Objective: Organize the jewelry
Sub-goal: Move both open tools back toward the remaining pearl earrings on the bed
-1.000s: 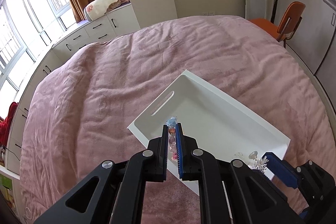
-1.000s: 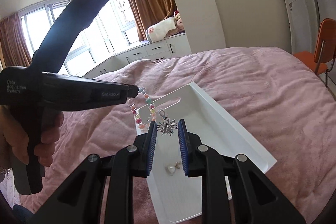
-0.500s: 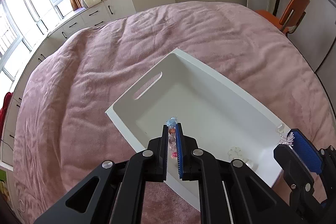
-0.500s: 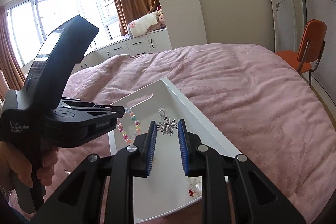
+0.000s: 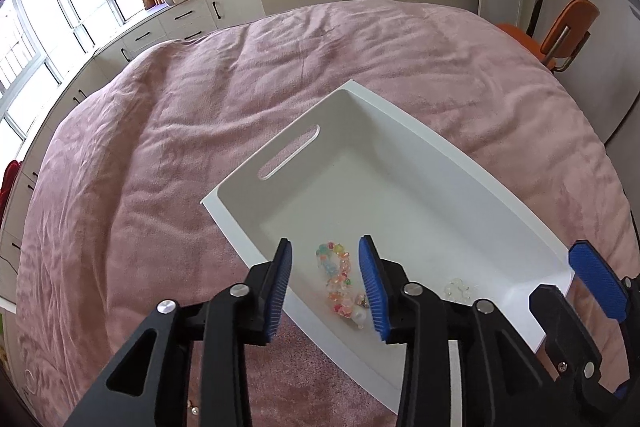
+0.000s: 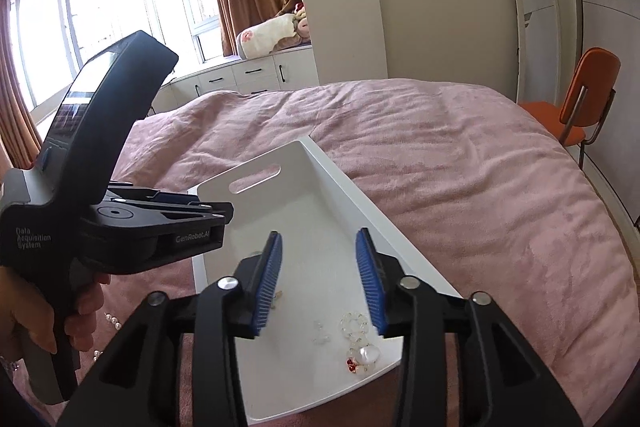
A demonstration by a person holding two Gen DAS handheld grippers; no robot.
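Note:
A white tray (image 5: 380, 195) with a handle slot lies on the pink bed. My left gripper (image 5: 324, 279) hangs over its near end, jaws opening. A colourful bead bracelet (image 5: 335, 277) lies loose on the tray floor between the fingers, clear of the pads. A clear bead piece (image 5: 456, 289) rests beside it. My right gripper (image 6: 320, 275) is over the same tray (image 6: 316, 211), jaws opening, with nothing pressed between them. Below it lie a clear bead ring (image 6: 354, 323) and a pearl charm (image 6: 366, 355). The right gripper (image 5: 572, 291) also shows at the tray's corner.
A hand (image 6: 36, 311) holds the left gripper's body (image 6: 120, 227) at the left. Loose pearls (image 6: 112, 321) lie on the pink bedcover (image 5: 160, 147) beside the tray. An orange chair (image 6: 588, 87) stands past the bed, and white cabinets (image 6: 256, 75) run under the window.
Both grippers have opened. The bead bracelet dropped from the left jaws onto the tray floor, and the silver starburst piece has left the right jaws. The left gripper sank toward the tray.

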